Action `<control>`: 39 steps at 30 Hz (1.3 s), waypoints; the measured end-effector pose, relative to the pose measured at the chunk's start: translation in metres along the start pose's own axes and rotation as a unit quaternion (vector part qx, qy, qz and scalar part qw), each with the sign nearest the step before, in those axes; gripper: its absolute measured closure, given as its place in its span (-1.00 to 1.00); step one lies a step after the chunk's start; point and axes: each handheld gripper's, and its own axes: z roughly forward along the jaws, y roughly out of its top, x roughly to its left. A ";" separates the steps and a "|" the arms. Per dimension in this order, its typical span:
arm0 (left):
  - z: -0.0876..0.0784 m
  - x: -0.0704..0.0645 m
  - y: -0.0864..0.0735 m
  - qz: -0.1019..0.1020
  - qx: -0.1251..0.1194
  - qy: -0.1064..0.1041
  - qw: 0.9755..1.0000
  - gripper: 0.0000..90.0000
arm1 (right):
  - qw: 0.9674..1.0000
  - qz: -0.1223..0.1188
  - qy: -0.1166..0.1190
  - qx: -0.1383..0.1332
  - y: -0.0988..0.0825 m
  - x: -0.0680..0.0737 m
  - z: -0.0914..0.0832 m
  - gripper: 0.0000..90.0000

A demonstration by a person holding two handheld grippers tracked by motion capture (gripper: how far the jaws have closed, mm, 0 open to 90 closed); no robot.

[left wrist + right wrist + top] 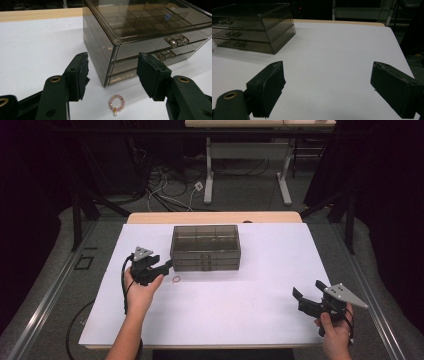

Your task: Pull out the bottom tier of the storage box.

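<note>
Work barely begun: small pink bead ring (116, 104) lying on white table (240, 305), just in front of smoky clear plastic drawer box (140, 37), all drawers shut. Left gripper (112, 75) above ring, jaws apart, pinching nothing; right gripper (327, 87) well apart, spread wide, empty. Left to do: grab ring, open drawer, drop in.

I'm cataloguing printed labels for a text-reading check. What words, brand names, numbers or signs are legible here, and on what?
None can be read.
Smoky clear plastic drawer box: no label or lettering shows.
Pink bead ring: plain beads, no marking.
White table cover: blank.
Small white tag on the floor: too small to read.

White table cover (260, 310); grey table legs (208, 175), floor cables (165, 185) beyond.
</note>
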 end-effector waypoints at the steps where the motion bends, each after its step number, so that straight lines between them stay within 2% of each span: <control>1: 0.001 -0.001 0.000 0.000 0.001 0.001 1.000 -0.04 | 1.000 -0.001 0.001 0.001 0.000 0.000 0.000 -0.74; 5: 0.005 -0.001 -0.003 0.006 0.012 0.004 1.000 0.01 | 1.000 -0.001 0.003 0.005 0.000 0.001 0.001 -0.74; 16: 0.013 0.002 -0.010 0.002 0.023 0.009 1.000 0.11 | 1.000 0.001 0.003 0.003 0.000 0.000 0.000 -0.73; 17: 0.014 0.002 -0.011 0.004 0.025 0.009 1.000 0.12 | 1.000 0.001 0.002 -0.005 0.000 0.000 0.001 -0.73; 19: 0.015 0.003 -0.013 0.008 0.030 0.011 0.999 0.14 | 1.000 0.001 0.002 0.003 0.000 0.000 0.000 -0.73; 20: 0.016 0.002 -0.014 0.006 0.033 0.010 0.999 0.16 | 1.000 -0.001 0.000 -0.006 0.000 -0.001 0.001 -0.73; 25: 0.019 0.003 -0.017 0.004 0.041 0.009 0.999 0.21 | 1.000 -0.001 0.004 0.004 0.000 -0.002 0.001 -0.73; 27: 0.020 0.003 -0.018 0.009 0.049 0.007 0.999 0.26 | 1.000 -0.001 0.005 0.006 0.000 -0.002 0.002 -0.73; 35: 0.029 0.003 -0.025 -0.005 0.071 0.006 0.997 0.31 | 1.000 -0.003 0.008 0.012 -0.001 -0.001 0.003 -0.71; 39: 0.032 0.002 -0.028 -0.001 0.085 0.010 0.996 0.35 | 1.000 0.000 0.010 0.011 -0.002 -0.001 0.003 -0.69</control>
